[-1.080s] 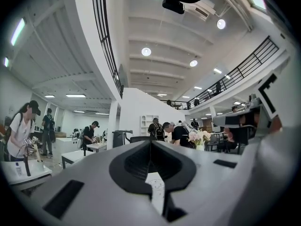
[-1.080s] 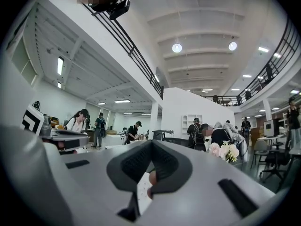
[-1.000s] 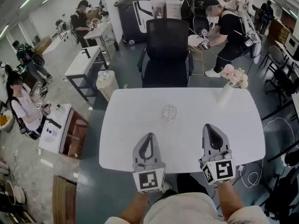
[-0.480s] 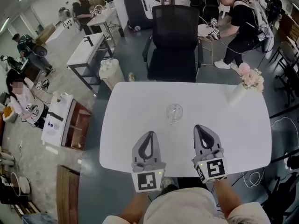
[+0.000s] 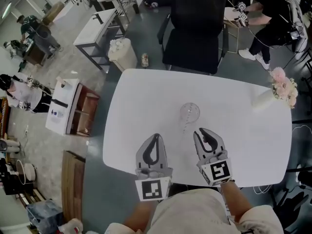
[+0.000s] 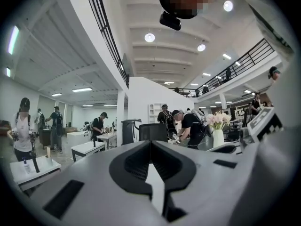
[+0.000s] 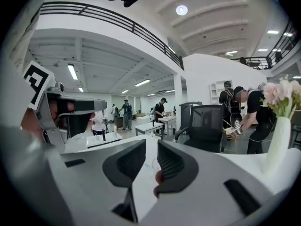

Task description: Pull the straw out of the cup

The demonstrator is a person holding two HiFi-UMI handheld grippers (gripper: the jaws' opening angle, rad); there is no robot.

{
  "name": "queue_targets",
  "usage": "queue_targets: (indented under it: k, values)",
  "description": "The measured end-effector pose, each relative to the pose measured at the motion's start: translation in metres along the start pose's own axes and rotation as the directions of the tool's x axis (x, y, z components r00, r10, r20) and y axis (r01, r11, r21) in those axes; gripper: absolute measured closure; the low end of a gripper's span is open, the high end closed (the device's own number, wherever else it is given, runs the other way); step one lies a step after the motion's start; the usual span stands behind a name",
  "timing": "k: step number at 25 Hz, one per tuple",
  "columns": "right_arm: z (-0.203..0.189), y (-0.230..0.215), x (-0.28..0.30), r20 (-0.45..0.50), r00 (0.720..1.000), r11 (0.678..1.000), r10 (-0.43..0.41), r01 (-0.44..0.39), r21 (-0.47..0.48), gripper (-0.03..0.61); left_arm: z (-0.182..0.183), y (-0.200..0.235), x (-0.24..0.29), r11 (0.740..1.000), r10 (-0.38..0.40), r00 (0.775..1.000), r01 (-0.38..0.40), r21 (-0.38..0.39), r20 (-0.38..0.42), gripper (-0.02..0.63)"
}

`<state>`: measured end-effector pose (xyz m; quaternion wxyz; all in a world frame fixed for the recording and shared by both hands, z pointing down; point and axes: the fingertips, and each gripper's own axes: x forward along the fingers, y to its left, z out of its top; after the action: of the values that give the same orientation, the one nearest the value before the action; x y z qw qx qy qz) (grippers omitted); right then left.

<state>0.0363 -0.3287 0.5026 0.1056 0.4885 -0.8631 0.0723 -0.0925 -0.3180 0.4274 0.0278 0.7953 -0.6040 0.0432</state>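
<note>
A clear glass cup [image 5: 189, 111] stands near the middle of the white table [image 5: 141, 96]. A thin pale line at its near side may be the straw, but it is too faint to tell. My right gripper [image 5: 201, 131] hovers just short of the cup, slightly to its right. Its jaws are opening, with a narrow gap and nothing between them [image 7: 151, 147]. The cup shows faintly through that gap [image 7: 151, 165]. My left gripper [image 5: 156, 136] is over the table's near edge, left of the cup, and its fingertips meet with nothing held [image 6: 150, 144].
A white vase of pink flowers [image 5: 275, 91] stands at the table's far right corner. A black office chair [image 5: 195, 33] is pushed up to the far side. People work at desks further off, and a low cabinet [image 5: 73, 111] stands left of the table.
Both grippers have come down and forward toward the cup, the right one further. The right gripper's jaws, closed before, now stand slightly apart.
</note>
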Motion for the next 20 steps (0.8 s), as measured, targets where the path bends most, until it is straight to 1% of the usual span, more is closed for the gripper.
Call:
queue_targets:
  k: [3,6,11,15,20]
  values:
    - [-0.018,0.005,0.015,-0.045,0.998,0.999,0.048,-0.048,-0.001,0.489,-0.010,0.006,0.006,1.000,0.025,0.999,-0.025,-0.003,-0.032,0.609]
    - [-0.037,0.006,0.028,-0.074,0.994,0.997,0.076,-0.078,-0.018,0.480,-0.019,0.005,0.013,0.999,0.035,0.998,-0.035,-0.002,-0.058,0.609]
    - [-0.060,0.013,0.047,-0.148,0.980,0.985,0.132,-0.146,-0.088,0.441,-0.034,0.008,0.025,0.998,0.058,0.993,-0.061,-0.027,-0.100,0.609]
    - [-0.073,0.015,0.059,-0.174,0.973,0.981,0.149,-0.168,-0.101,0.409,-0.043,0.010,0.031,0.997,0.068,0.990,-0.071,-0.022,-0.127,0.609]
    - [-0.079,0.020,0.070,-0.186,0.967,0.974,0.176,-0.199,-0.111,0.402,-0.049,0.012,0.036,0.996,0.079,0.986,-0.083,-0.022,-0.150,0.609]
